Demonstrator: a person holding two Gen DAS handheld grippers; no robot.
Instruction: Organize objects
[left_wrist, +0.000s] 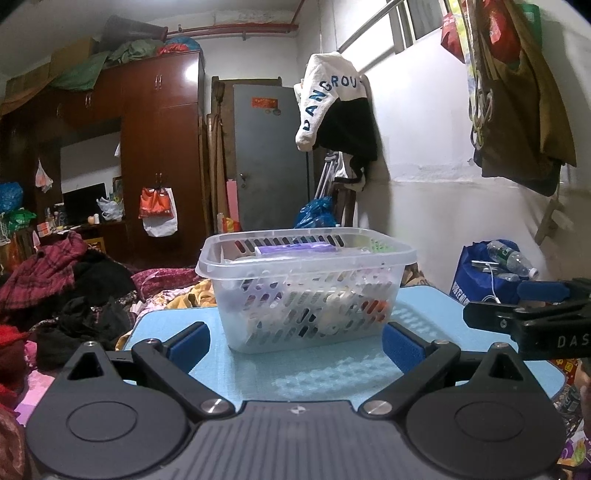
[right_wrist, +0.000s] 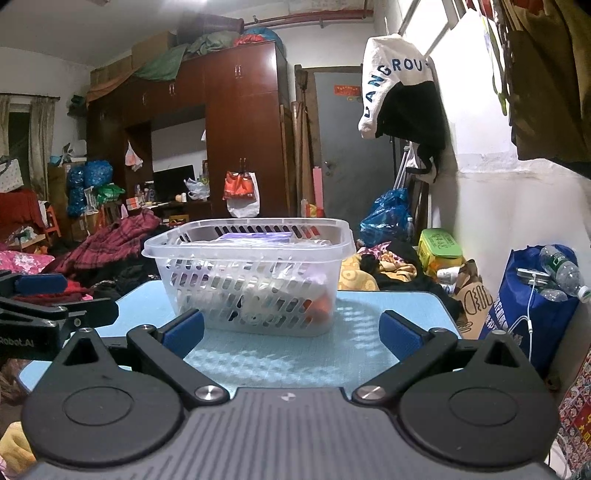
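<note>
Inside, the basket (left_wrist: 308, 291) holds a jumble that its slotted, cloudy walls mostly hide: a purple pack (left_wrist: 297, 249) lying on top, something orange low at its 3 o'clock corner, and pale shapes too blurred to name or count. There is one basket, and it stands on the blue table (left_wrist: 332, 369) at 12 o'clock from both cameras, just beyond the fingertips and touching neither gripper.

There are two grippers. The left gripper (left_wrist: 293, 345) has its blue pads spread wide with nothing between them. The right gripper (right_wrist: 291, 332) is likewise spread and empty. In the left view the right gripper pokes in at 3 o'clock, cut off by the edge.

The table is one small top, pale blue with a fine weave. Around it the room is crowded: a dark red wardrobe (right_wrist: 240, 122) at 11 o'clock, a grey door (left_wrist: 269, 158) at 12, a white and black jacket (left_wrist: 332, 107) hung on the wall at 1, heaped clothes (left_wrist: 55, 288) at 9, and a blue bag (right_wrist: 535, 306) carrying two plastic bottles at 3.
</note>
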